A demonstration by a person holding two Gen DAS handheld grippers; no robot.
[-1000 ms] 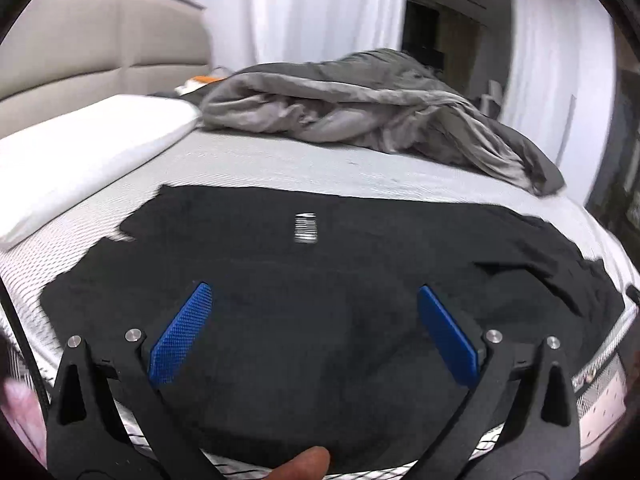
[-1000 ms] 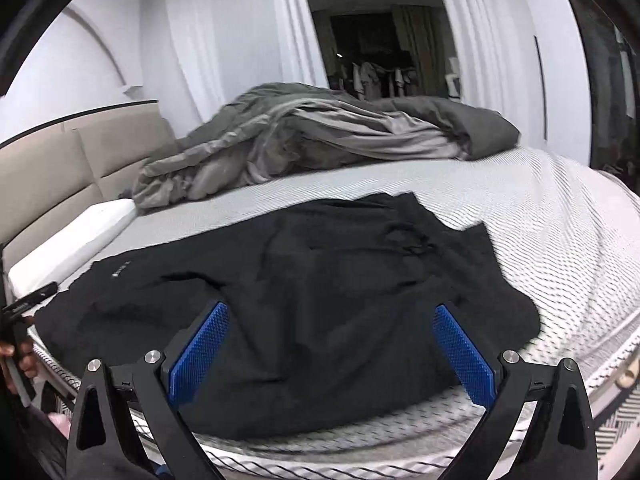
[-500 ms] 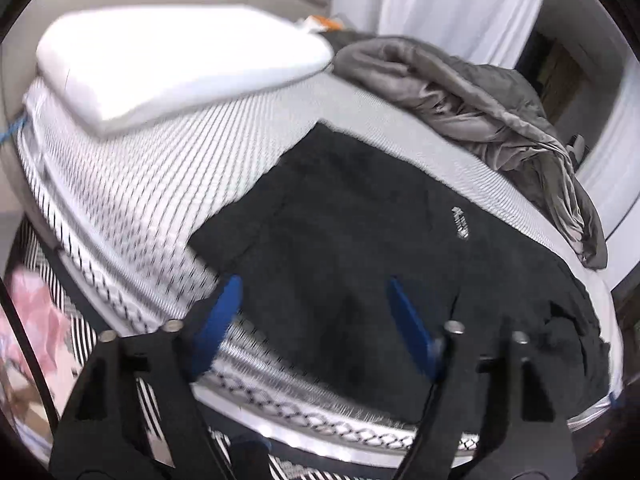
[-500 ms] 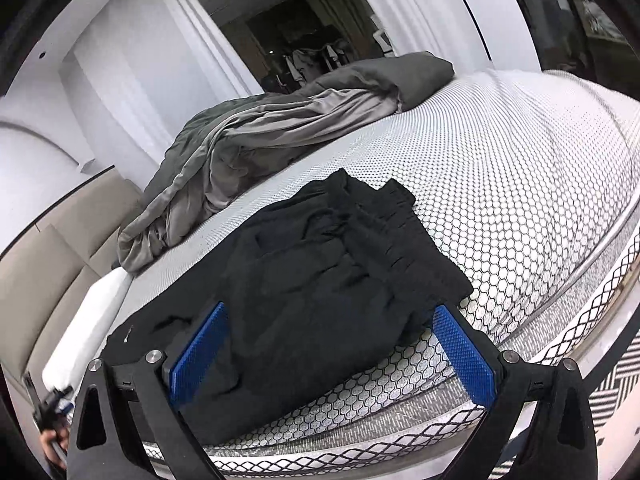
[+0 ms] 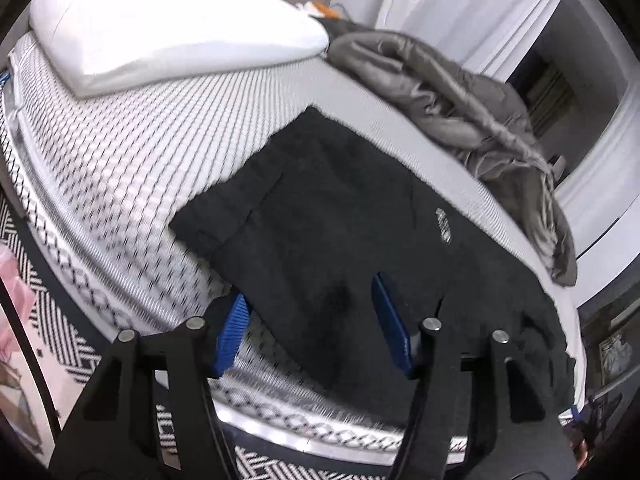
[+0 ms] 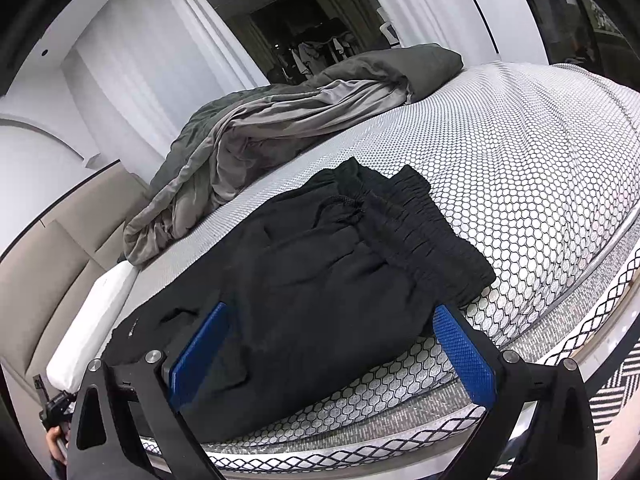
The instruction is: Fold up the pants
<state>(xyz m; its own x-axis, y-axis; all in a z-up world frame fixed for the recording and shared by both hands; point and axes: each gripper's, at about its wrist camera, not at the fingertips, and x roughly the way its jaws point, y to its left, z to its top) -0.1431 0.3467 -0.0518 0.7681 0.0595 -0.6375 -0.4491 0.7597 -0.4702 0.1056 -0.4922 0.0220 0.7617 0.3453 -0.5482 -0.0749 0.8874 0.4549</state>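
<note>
Black pants (image 5: 340,208) lie flat along the near edge of the bed, with a small white logo (image 5: 443,226) on the cloth. Their leg hems (image 5: 224,216) point toward the pillow. The elastic waistband (image 6: 420,232) lies at the other end. My left gripper (image 5: 310,316) hovers over the near edge of the leg end. Its jaws are closing, with the cloth's edge between the blue pads (image 5: 232,328), which do not press on it. My right gripper (image 6: 328,344) stands wide open just in front of the waist end of the pants (image 6: 320,272).
A white pillow (image 5: 168,28) lies at the head end by a beige headboard (image 6: 48,248). A crumpled grey duvet (image 6: 280,120) is heaped along the far side. The honeycomb-patterned mattress (image 6: 540,160) is bare beyond the waistband. A black-and-white rug (image 5: 52,340) covers the floor.
The left gripper has swung from the middle of the pants to the leg end, dropped lower, and its jaws have narrowed. The right gripper has shifted toward the waistband, rolled, and stayed wide open.
</note>
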